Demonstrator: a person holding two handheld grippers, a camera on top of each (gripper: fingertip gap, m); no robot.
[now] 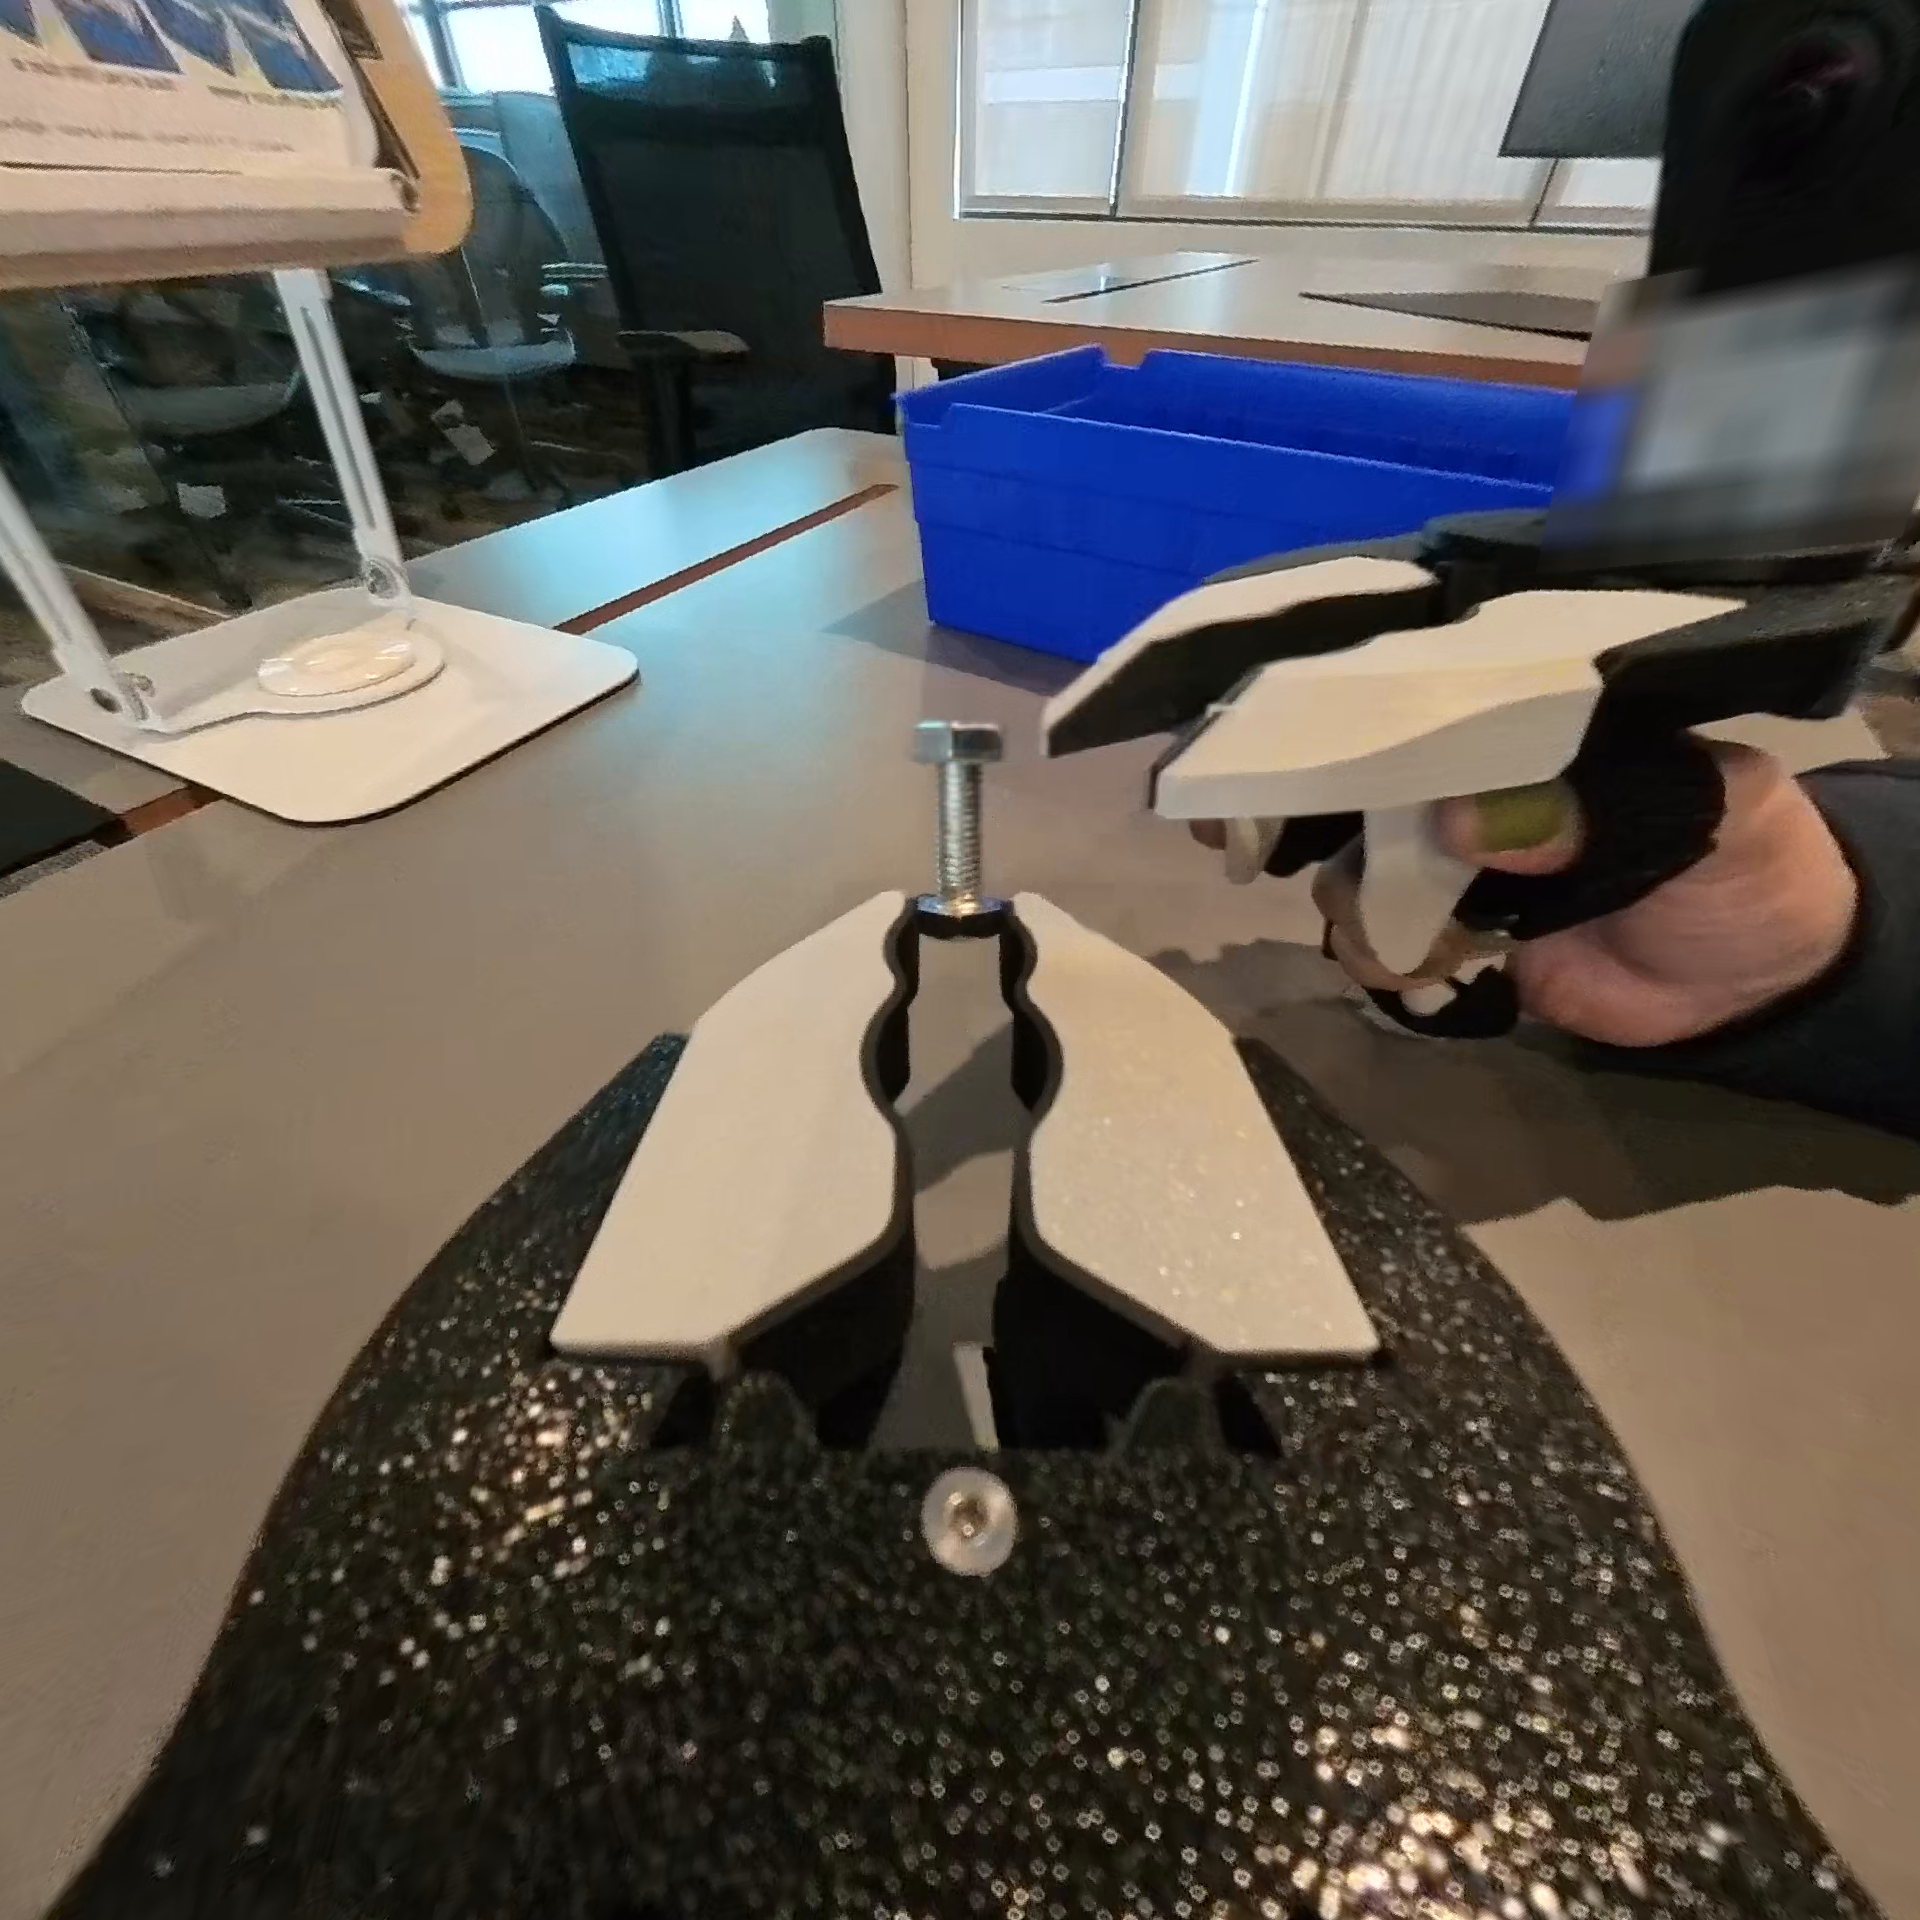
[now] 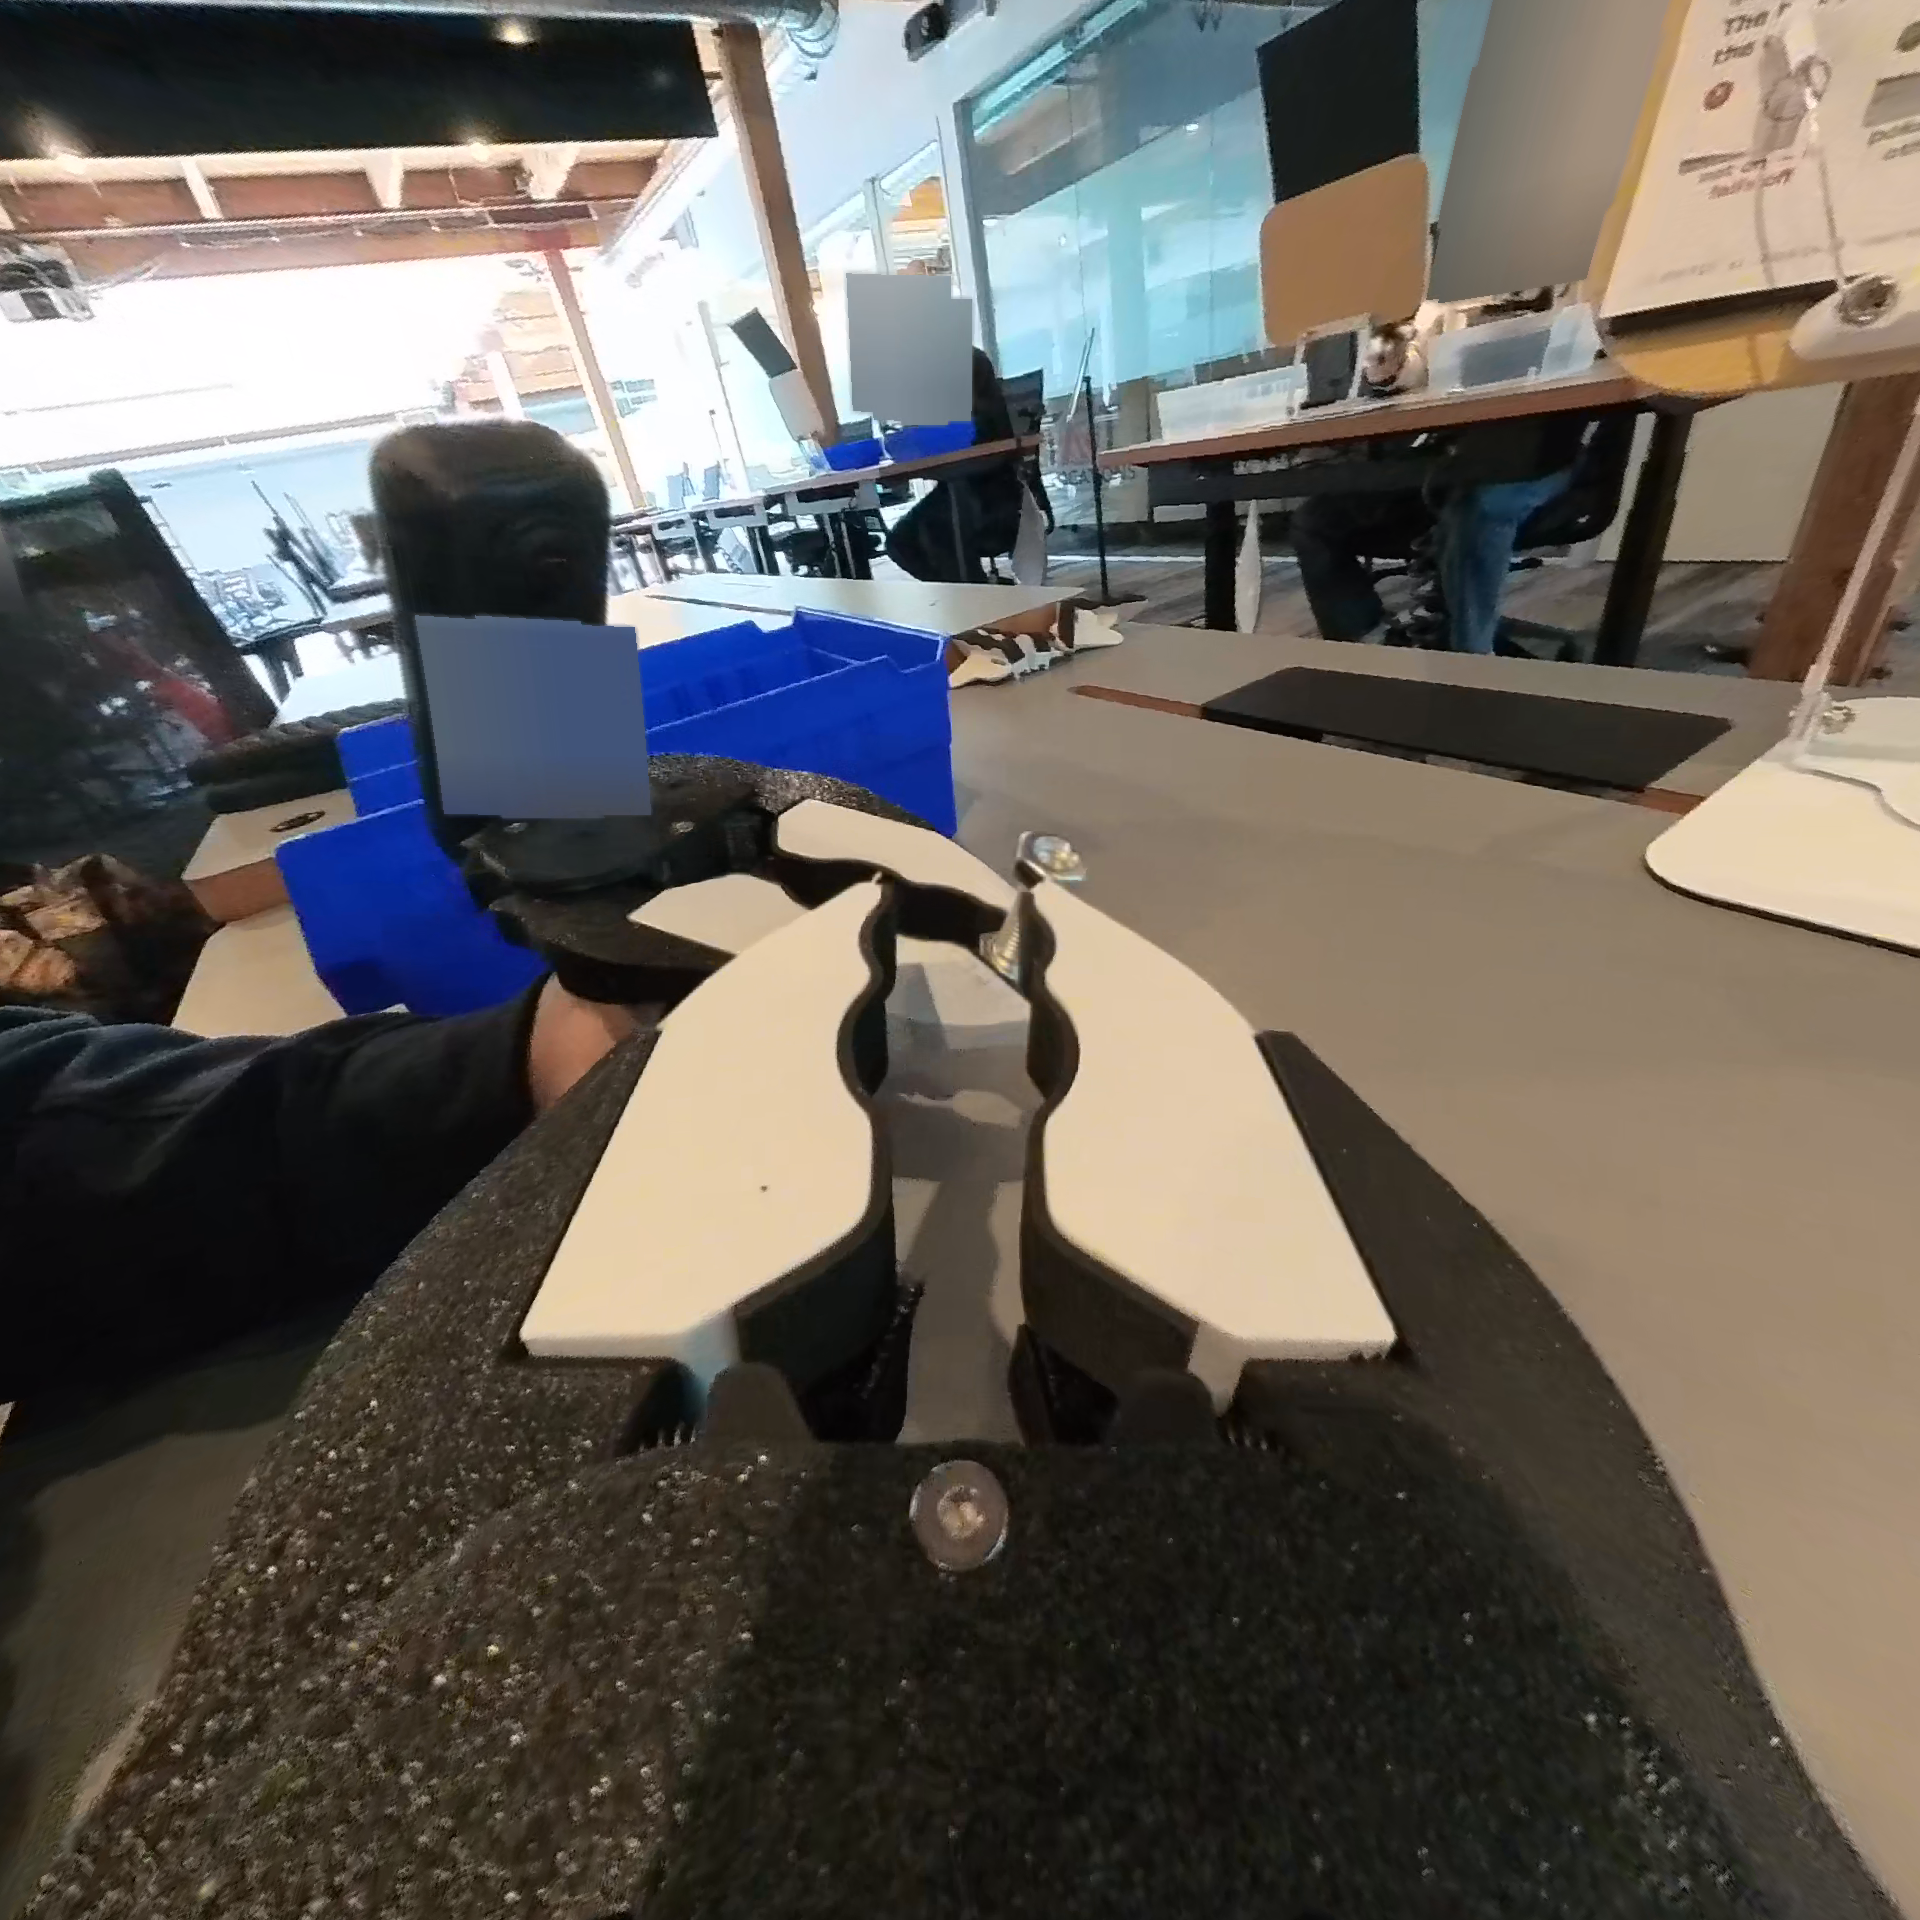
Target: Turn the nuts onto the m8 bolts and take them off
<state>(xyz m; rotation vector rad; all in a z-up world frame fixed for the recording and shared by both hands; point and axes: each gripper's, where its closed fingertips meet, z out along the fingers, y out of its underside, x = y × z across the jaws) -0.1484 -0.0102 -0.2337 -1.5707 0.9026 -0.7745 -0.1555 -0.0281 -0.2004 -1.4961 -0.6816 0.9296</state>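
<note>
The left gripper [image 1: 954, 906] is closed on a small silver hexagonal steel nut [image 1: 953, 910], with its two white fingertips pressing the nut from both sides. From this nut a silver threaded steel bolt [image 1: 957, 805] stands upright above the fingertips, its hexagonal head on top. To the right of these jaws and a little higher, the right gripper [image 1: 1107, 753] comes in from the side; its fingers are apart and nothing is between them, and its tips are just beside the bolt head but not touching it. A hand [image 1: 1652, 914] in a dark sleeve holds the handle of this gripper. In the right wrist view the bolt [image 2: 1023, 935] appears just behind the right-hand fingertip [image 2: 1081, 935], partly hidden by it. Under both grippers is the smooth grey table [image 1: 364, 1039]. Farther behind the jaws, to the right, stands a blue plastic bin [image 1: 1195, 488]. To the left behind is the flat white base of a stand [image 1: 343, 696] that carries a printed sheet [image 1: 177, 94].
</note>
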